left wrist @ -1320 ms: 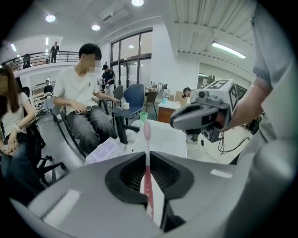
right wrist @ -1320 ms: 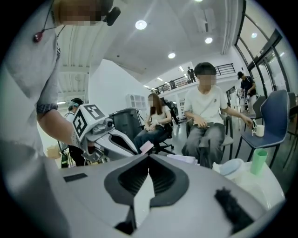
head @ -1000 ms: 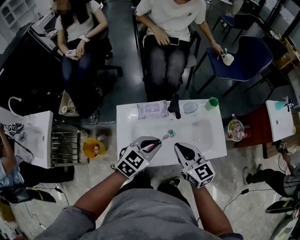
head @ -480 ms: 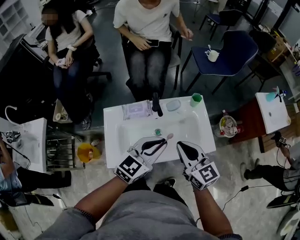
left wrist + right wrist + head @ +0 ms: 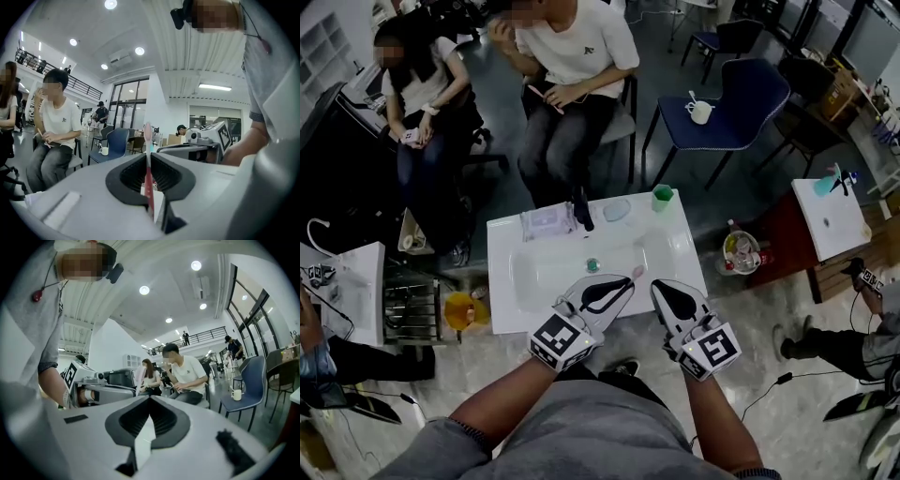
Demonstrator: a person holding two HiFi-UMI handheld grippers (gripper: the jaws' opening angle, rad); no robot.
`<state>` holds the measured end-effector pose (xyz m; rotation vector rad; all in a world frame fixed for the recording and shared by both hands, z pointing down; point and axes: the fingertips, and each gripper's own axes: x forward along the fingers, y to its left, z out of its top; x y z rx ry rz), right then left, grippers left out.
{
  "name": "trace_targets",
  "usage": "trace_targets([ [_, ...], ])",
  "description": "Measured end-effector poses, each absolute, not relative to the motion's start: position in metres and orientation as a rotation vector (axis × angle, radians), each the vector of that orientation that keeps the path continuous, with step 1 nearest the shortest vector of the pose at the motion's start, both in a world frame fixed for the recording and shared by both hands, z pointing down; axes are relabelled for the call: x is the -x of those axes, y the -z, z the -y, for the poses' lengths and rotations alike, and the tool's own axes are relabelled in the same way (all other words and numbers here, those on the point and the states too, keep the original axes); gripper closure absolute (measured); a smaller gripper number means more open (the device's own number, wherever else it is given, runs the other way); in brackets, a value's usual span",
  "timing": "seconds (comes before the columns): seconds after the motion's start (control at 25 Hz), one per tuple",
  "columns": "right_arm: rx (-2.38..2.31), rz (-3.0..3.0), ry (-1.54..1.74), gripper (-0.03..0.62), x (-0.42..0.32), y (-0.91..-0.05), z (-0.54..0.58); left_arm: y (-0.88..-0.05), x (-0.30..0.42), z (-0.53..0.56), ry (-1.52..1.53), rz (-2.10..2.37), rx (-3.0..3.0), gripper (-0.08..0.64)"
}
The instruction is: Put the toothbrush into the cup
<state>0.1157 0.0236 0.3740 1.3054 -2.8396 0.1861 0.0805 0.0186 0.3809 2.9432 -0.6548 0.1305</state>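
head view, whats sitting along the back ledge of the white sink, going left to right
flat packet → black faucet → oval dish → green cup

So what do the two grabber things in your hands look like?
The left gripper and right gripper are smooth white shells with pointed fingers lined in ribbed black padding. Each carries a cube with black-and-white square markers. The sleeves are grey and short.

Both forearms reach forward side by side. The left gripper (image 5: 619,289) clamps the toothbrush (image 5: 633,274); the right gripper's (image 5: 664,289) jaws meet, empty.
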Motion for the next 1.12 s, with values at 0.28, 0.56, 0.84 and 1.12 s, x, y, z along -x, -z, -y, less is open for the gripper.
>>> trace_targets([
  [0.28, -1.292, 2.858, -0.126, 0.578, -0.147, -0.36, -0.04, -0.371, -0.117, -0.033, -0.107, 0.673, -2.963, 0.522],
  [0.56, -1.363, 2.846, -0.127, 0.578, -0.177, -0.345, -0.041, -0.361, -0.144, -0.037, -0.074, 0.654, -2.991, 0.522],
  [0.84, -1.373, 2.835, -0.113, 0.578, -0.196, -0.351, -0.029, -0.359, -0.163, -0.024, -0.06, 0.632, -3.005, 0.522],
  [1.12, -1.384, 2.816, -0.123, 0.578, -0.207, -0.355, -0.003, -0.363, -0.172, 0.007, -0.042, 0.629, -2.995, 0.522],
])
